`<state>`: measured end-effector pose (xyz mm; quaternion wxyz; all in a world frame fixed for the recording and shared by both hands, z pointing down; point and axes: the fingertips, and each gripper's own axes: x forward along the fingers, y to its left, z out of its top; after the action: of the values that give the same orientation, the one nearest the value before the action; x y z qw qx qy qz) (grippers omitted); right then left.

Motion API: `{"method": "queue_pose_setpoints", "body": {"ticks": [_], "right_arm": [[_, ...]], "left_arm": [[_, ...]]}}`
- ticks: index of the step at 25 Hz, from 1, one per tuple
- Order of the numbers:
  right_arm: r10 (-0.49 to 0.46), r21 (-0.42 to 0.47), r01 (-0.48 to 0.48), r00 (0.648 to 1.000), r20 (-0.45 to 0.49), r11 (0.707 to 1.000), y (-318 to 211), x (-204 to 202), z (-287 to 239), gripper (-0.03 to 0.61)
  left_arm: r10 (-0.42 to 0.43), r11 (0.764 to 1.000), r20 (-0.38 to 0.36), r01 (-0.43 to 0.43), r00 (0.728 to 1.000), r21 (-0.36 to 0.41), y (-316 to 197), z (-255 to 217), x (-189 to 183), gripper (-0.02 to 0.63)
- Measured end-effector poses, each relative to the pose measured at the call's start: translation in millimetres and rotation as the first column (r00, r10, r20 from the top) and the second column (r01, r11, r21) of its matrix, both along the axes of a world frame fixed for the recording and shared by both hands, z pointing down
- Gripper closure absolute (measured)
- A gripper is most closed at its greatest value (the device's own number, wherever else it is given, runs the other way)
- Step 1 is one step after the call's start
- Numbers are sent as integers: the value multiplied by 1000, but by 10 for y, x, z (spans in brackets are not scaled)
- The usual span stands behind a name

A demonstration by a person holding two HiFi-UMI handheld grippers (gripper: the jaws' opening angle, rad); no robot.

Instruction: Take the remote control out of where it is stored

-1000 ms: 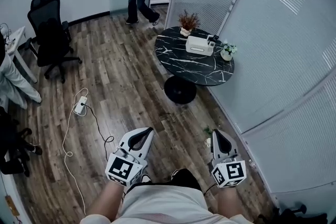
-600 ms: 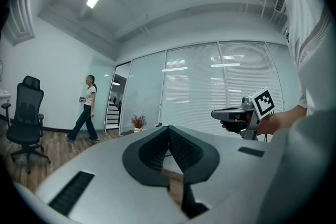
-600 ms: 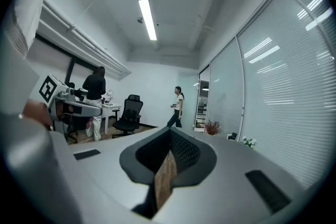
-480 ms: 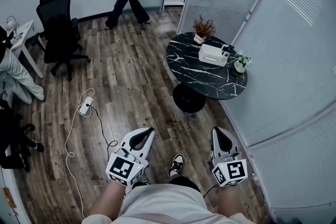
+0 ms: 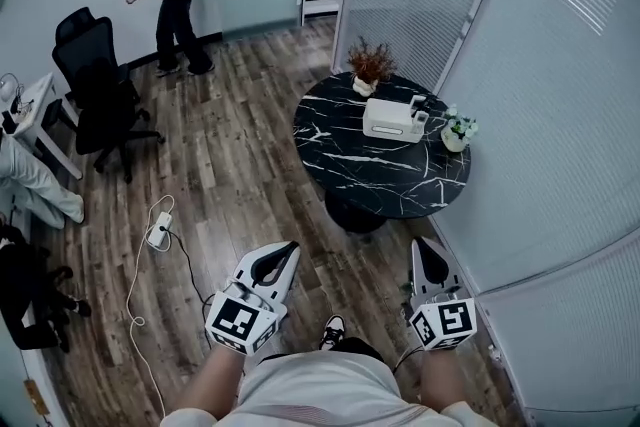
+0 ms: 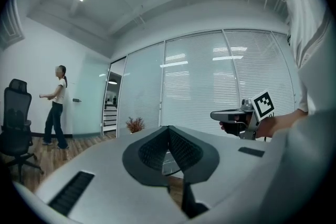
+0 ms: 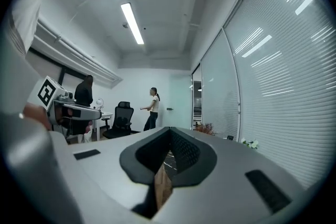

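Observation:
No remote control can be made out. A white box (image 5: 393,119) stands on the far side of the round black marble table (image 5: 360,170), with a small dark item (image 5: 412,101) behind it that is too small to identify. Both grippers are held level at waist height, short of the table. The left gripper (image 5: 287,248) (image 6: 168,127) has its tips together and nothing between them. The right gripper (image 5: 428,243) (image 7: 169,128) is likewise shut and empty. Each gripper shows in the other's view: the right gripper (image 6: 236,115) and the left gripper (image 7: 79,110).
A dried plant (image 5: 370,65) and a small flower pot (image 5: 458,132) share the table. Glass walls with blinds (image 5: 560,115) run along the right. A black office chair (image 5: 100,75), a desk (image 5: 25,90), a power strip with cable (image 5: 155,233) and a standing person (image 5: 175,0) are on the left.
Both grippers have travelled forward with the wearer, and the table now lies nearer and more central. The person at the back has walked to the left.

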<state>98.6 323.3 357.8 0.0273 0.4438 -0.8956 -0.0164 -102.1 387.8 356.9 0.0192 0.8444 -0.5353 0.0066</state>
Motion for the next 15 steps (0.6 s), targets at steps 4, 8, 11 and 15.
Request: {"method": "queue_pose_setpoints", "body": {"ticks": [4, 8, 11, 15], "right_arm": [[9, 10, -10, 1000, 28, 1000, -565, 323, 10, 565], [13, -8, -12, 999, 37, 1000, -1057, 621, 130, 565], [26, -36, -24, 998, 57, 999, -1359, 773, 233, 565], [51, -58, -46, 996, 74, 997, -1668, 922, 354, 565]], "left_arm": [[-9, 1000, 1, 9, 1000, 0, -594, -18, 290, 604], [-18, 1000, 15, 18, 1000, -16, -1083, 27, 528, 604], [-10, 999, 33, 11, 999, -33, -1356, 64, 662, 604], [1, 999, 40, 1, 999, -48, -1703, 115, 785, 604]]}}
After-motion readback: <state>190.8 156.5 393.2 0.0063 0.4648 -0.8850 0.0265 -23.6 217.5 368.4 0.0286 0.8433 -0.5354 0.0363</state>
